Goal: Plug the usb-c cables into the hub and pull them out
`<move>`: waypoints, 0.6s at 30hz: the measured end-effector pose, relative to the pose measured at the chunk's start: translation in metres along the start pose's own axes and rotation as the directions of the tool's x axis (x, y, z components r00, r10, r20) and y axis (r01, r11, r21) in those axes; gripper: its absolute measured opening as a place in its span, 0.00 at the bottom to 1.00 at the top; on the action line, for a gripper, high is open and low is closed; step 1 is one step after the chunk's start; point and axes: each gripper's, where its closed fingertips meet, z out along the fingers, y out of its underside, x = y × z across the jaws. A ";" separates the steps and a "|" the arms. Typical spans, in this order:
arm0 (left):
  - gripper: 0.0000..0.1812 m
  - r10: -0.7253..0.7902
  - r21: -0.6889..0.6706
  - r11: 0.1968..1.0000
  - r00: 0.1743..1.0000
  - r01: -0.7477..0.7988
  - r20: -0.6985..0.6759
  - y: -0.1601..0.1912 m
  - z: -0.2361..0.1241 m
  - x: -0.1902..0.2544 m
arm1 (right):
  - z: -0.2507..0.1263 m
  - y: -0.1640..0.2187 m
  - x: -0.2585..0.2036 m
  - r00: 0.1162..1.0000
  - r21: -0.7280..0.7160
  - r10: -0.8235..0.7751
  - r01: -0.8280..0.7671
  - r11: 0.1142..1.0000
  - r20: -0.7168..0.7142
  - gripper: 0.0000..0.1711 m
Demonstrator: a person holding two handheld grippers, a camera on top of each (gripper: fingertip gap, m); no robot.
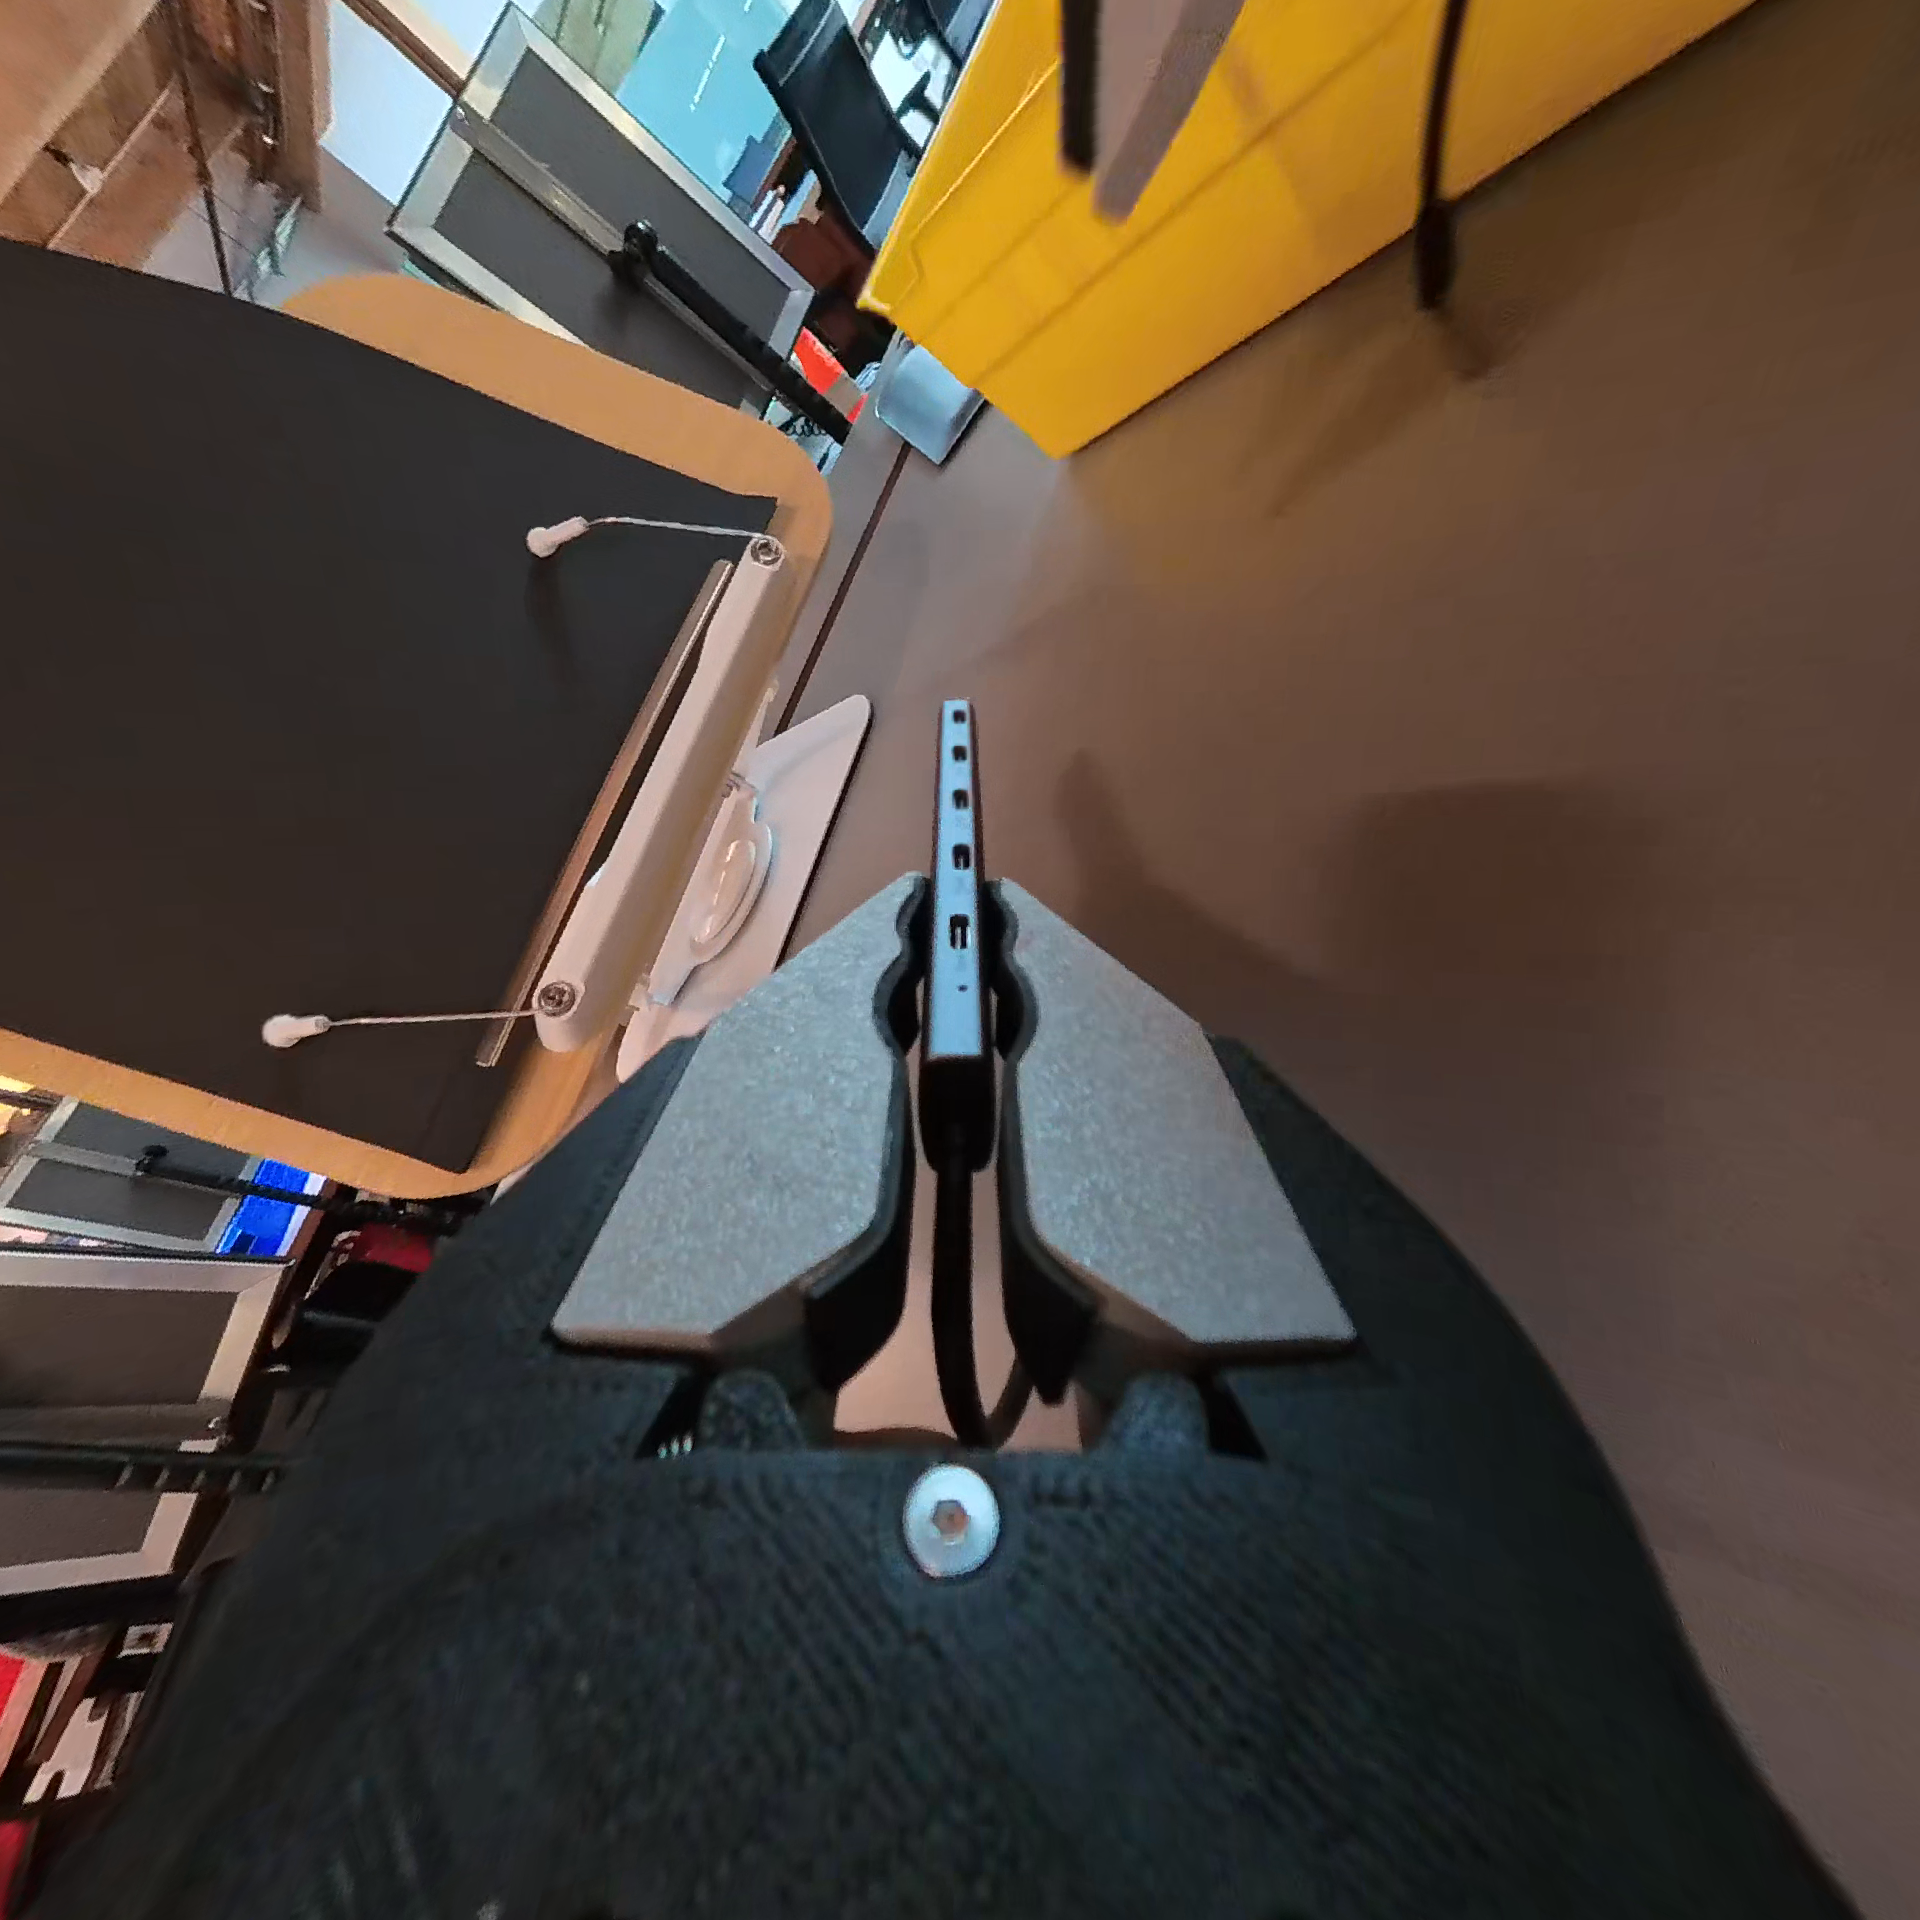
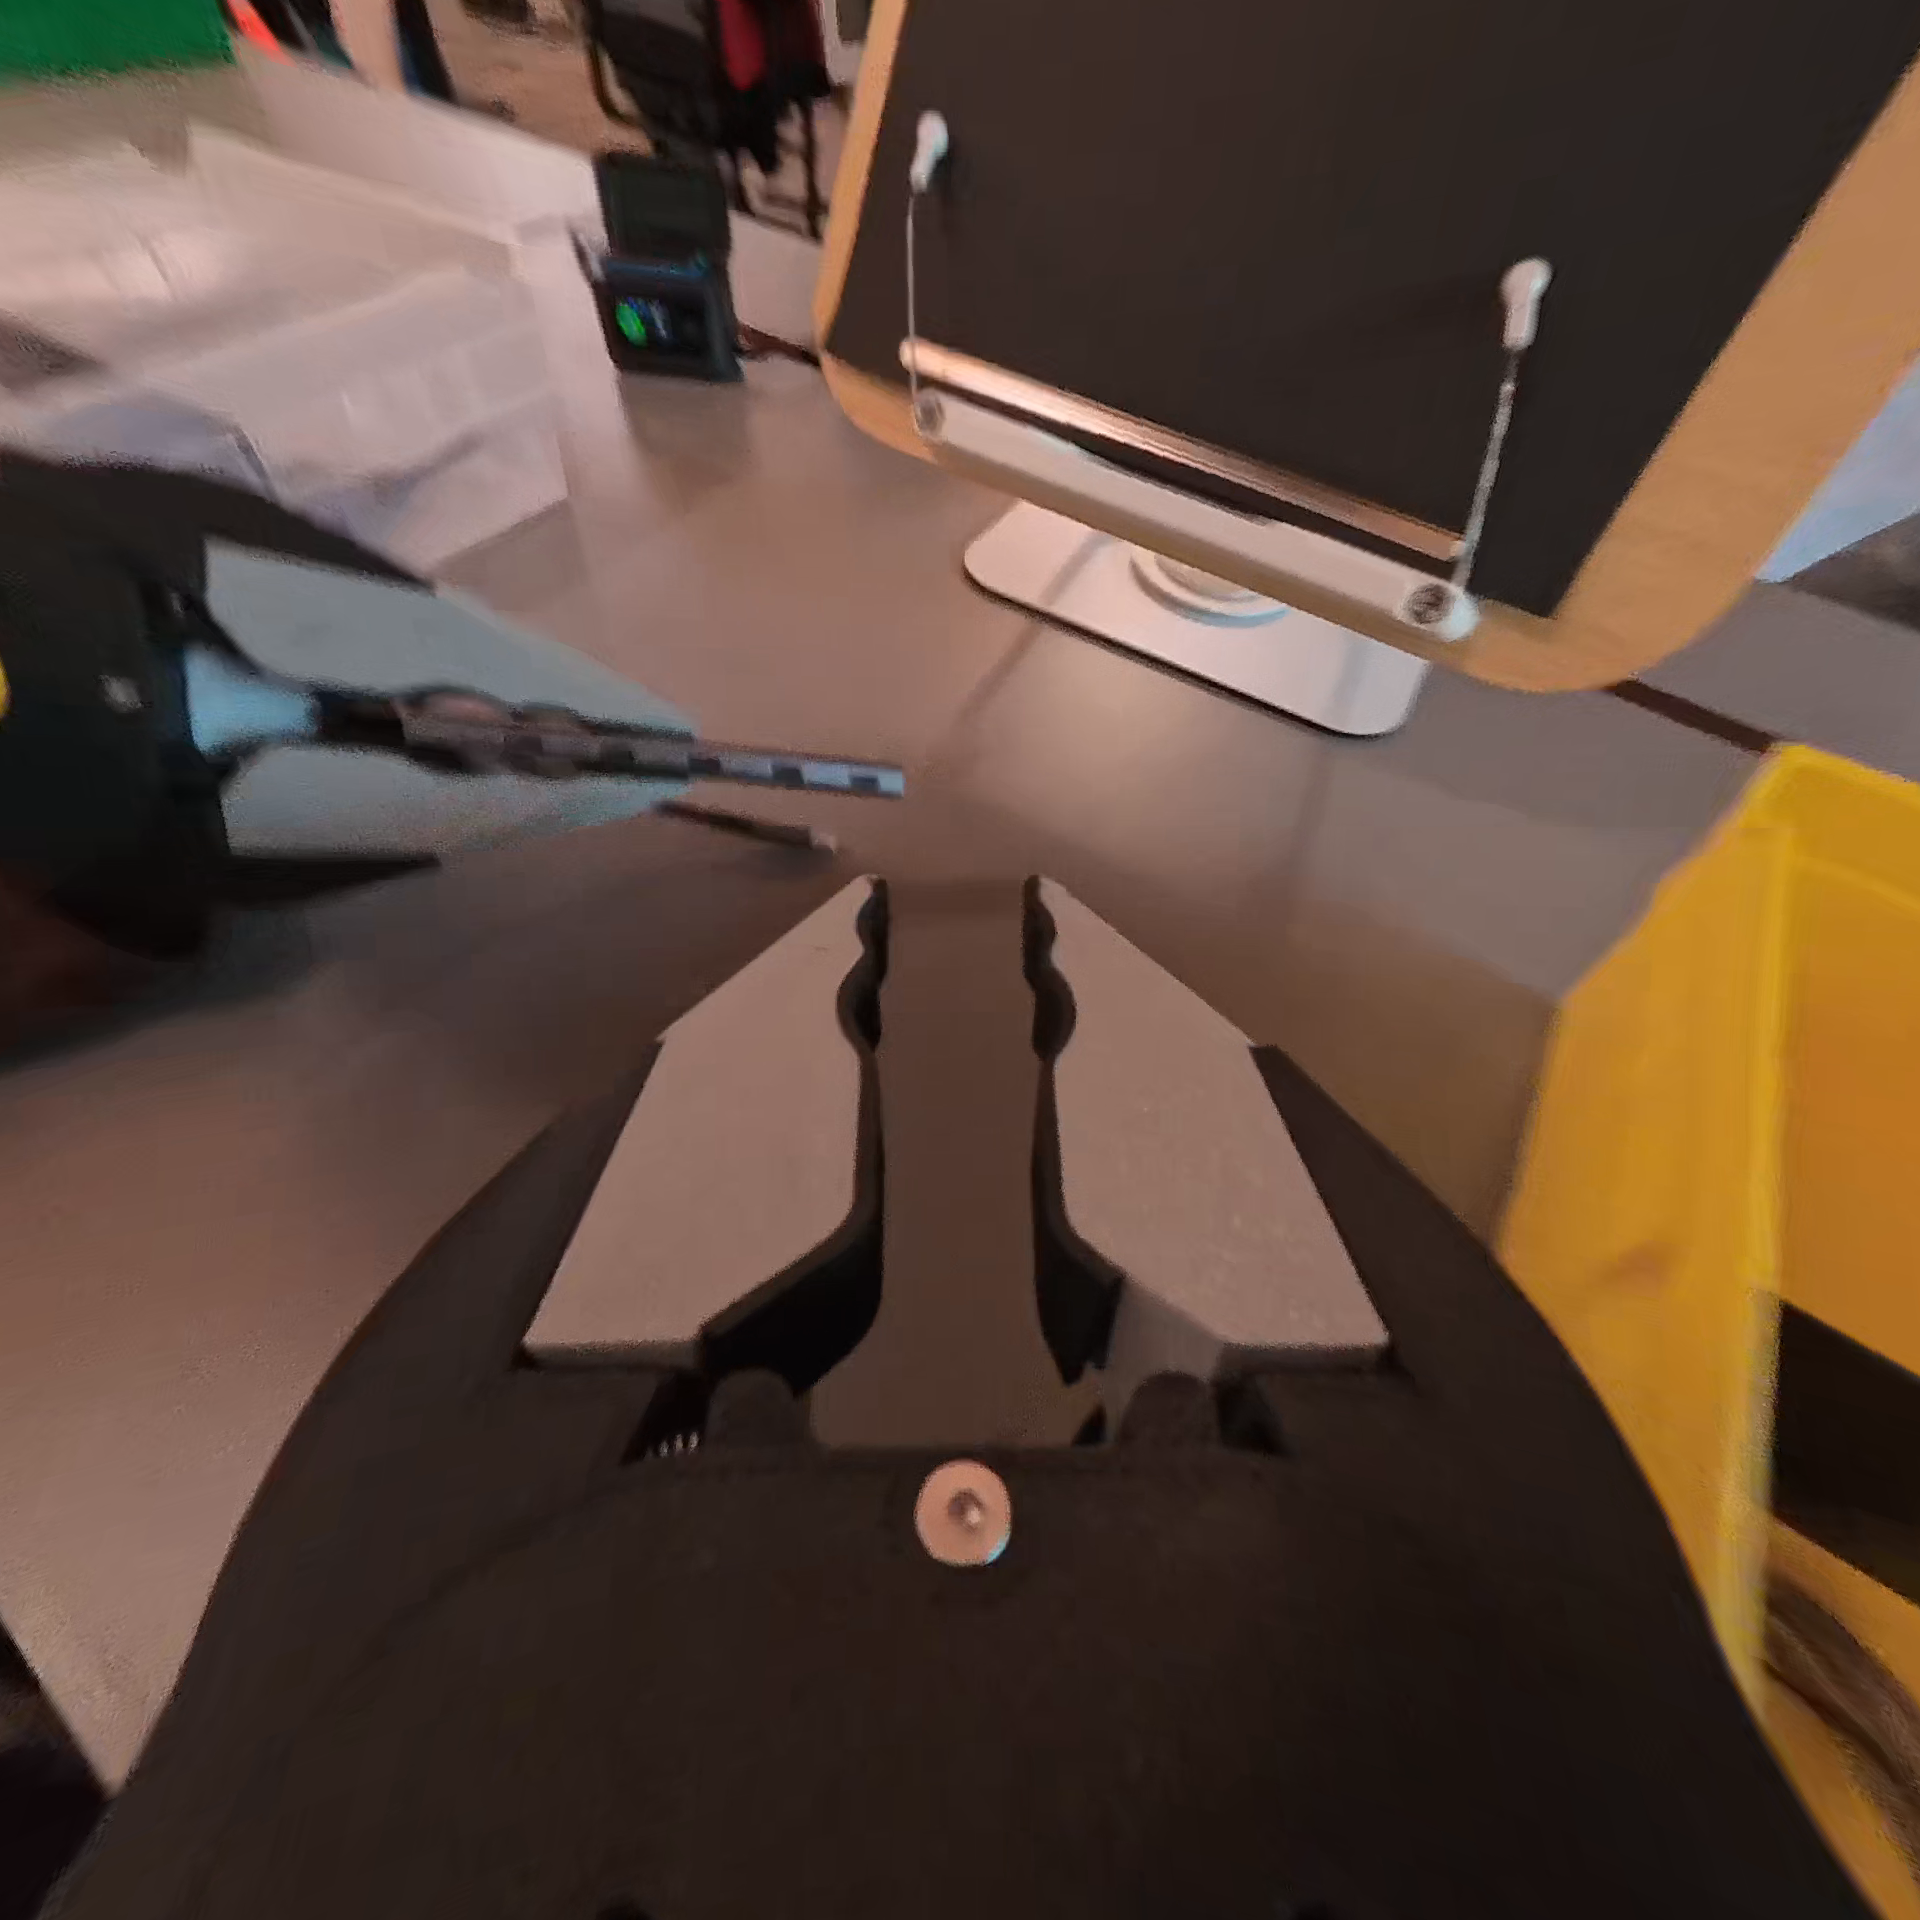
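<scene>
My left gripper is shut on a slim dark grey hub and holds it on edge above the brown table. Several ports face up along its edge. The hub's own black lead runs back between the fingers. In the right wrist view the left gripper comes in from the left with the hub sticking out. My right gripper is open and empty, a little short of the hub's tip. A black cable ends near the yellow bin. A thin dark, blurred piece lies under the hub.
A yellow bin stands on the right. A black board with a wooden rim stands on a white base behind the hub. Clear plastic boxes and a small screen device are at the far left. Left tips and right tips are each some 30 cm from the white base. The left camera catches it too, in the left wrist view.
</scene>
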 end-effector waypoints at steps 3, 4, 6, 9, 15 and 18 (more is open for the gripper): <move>0.04 -0.020 -0.024 1.000 0.999 0.021 0.040 0.007 -0.002 -0.008 | 0.029 -0.037 -0.017 0.986 0.182 0.075 -0.102 0.978 0.149 0.23; 0.04 -0.045 -0.031 0.998 0.997 0.047 0.059 0.011 -0.002 -0.013 | 0.032 -0.057 -0.023 0.987 0.286 0.047 -0.090 0.954 0.153 0.22; 0.04 -0.115 -0.056 0.991 0.991 0.119 0.074 0.021 -0.001 -0.019 | 0.036 -0.090 -0.012 0.997 0.483 0.076 -0.082 0.872 0.032 0.20; 0.04 -0.166 -0.067 0.983 0.984 0.170 0.061 0.027 0.000 -0.020 | 0.028 -0.113 0.024 0.959 0.656 0.244 -0.092 0.749 -0.144 0.17; 0.04 -0.113 -0.073 0.991 0.993 0.116 0.033 0.021 0.002 -0.014 | 0.032 -0.118 0.009 0.981 0.684 0.172 -0.066 0.727 -0.089 0.13; 0.04 -0.092 -0.066 0.994 0.996 0.092 0.011 0.017 0.001 -0.008 | 0.046 -0.110 0.004 0.961 0.584 0.241 -0.275 0.764 0.137 0.14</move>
